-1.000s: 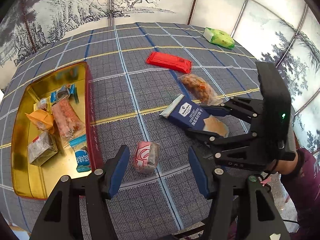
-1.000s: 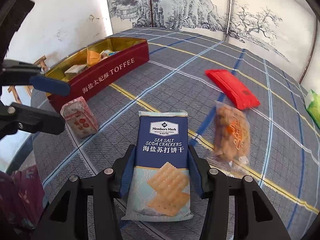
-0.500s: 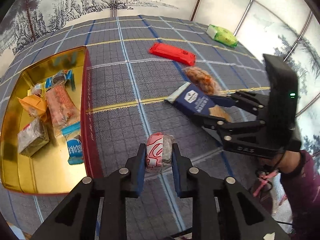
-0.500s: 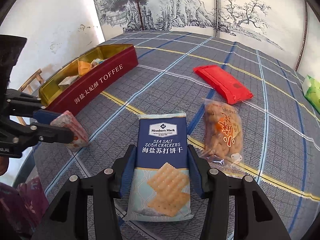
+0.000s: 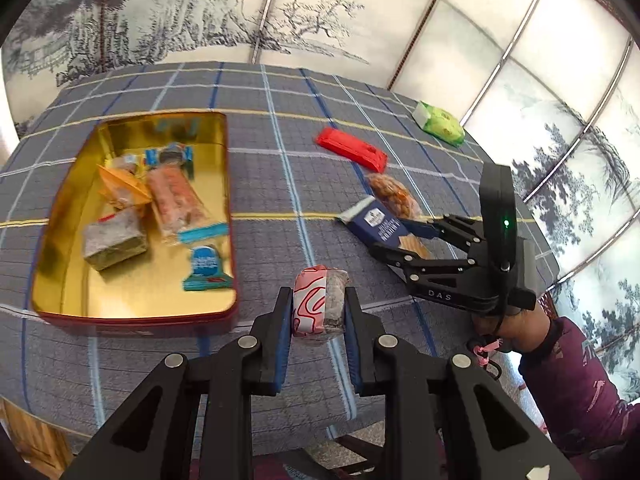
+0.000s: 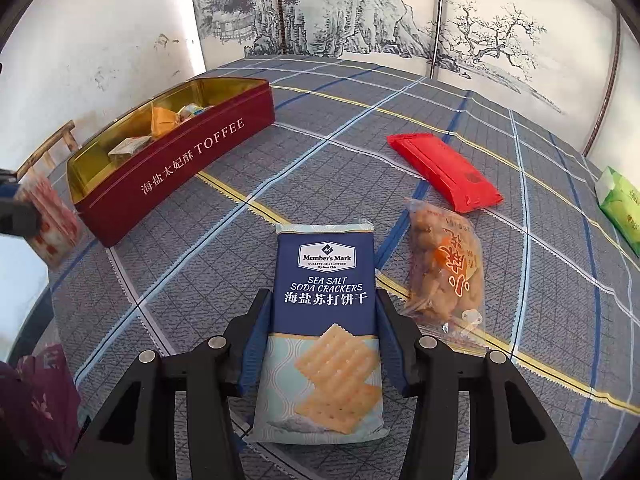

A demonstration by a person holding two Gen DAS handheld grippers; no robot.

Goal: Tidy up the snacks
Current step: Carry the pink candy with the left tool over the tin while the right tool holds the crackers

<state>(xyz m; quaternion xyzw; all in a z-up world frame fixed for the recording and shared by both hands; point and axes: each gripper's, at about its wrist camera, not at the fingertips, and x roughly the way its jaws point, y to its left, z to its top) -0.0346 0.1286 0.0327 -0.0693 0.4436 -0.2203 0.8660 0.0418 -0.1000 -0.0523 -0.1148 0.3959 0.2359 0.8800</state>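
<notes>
Two grippers, one open red toffee tin, four loose packets on the checked tablecloth. Left gripper is clamped on a small pink-and-white wrapped snack block, held clear of the cloth just right of the tin's near corner. Right gripper grips a navy soda cracker packet by its long edges. Open cloth lies between tin and red flat packet
</notes>
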